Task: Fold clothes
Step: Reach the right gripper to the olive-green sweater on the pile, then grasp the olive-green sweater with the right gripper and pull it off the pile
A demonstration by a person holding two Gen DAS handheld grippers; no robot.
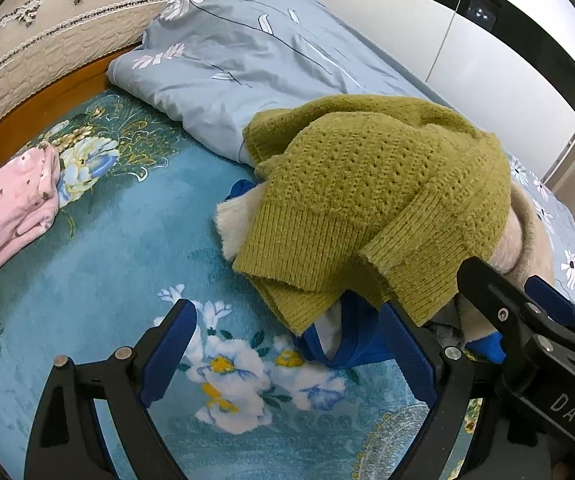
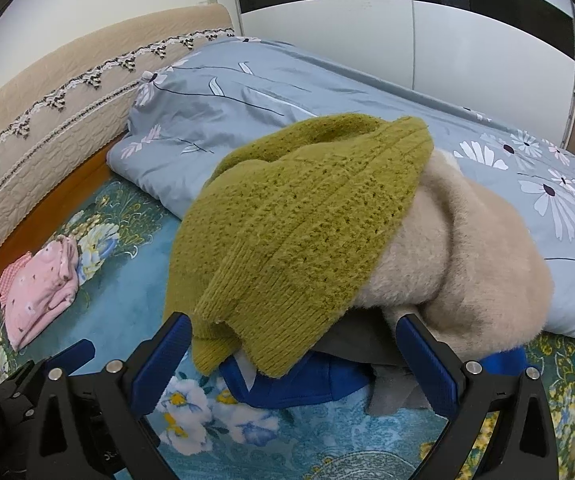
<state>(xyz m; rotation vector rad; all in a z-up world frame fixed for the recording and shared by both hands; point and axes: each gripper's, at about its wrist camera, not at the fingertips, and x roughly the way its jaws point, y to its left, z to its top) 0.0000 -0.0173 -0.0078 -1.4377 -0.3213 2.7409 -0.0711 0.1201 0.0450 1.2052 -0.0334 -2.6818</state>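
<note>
Snagging is the likely trouble: in the left wrist view the left gripper (image 1: 287,344) gapes empty at lower centre below the green sweater (image 1: 367,200), while in the right wrist view the right gripper (image 2: 291,356), equally wide, fronts a heap where sweater (image 2: 299,220) overlies beige fleece (image 2: 467,256) and blue garment (image 2: 307,380), so a deep pinch could drag several layers.

The left hand-held gripper (image 1: 291,344) hangs with its blue-padded jaws spread wide over the teal flowered blanket (image 1: 119,264), gripping nothing. Just ahead of it and to its right, a green knit sweater (image 1: 367,200) drapes over a heap of clothes, its ribbed hem touching the right pad, with a blue garment (image 1: 351,344) between the jaws and a cream fuzzy garment (image 1: 523,232) under the sweater. The right hand-held gripper (image 1: 519,304) juts in at the right, a folded pink garment (image 1: 11,208) lies well apart at far left, and a grey-blue duvet (image 1: 247,64) lies beyond the heap.
</note>
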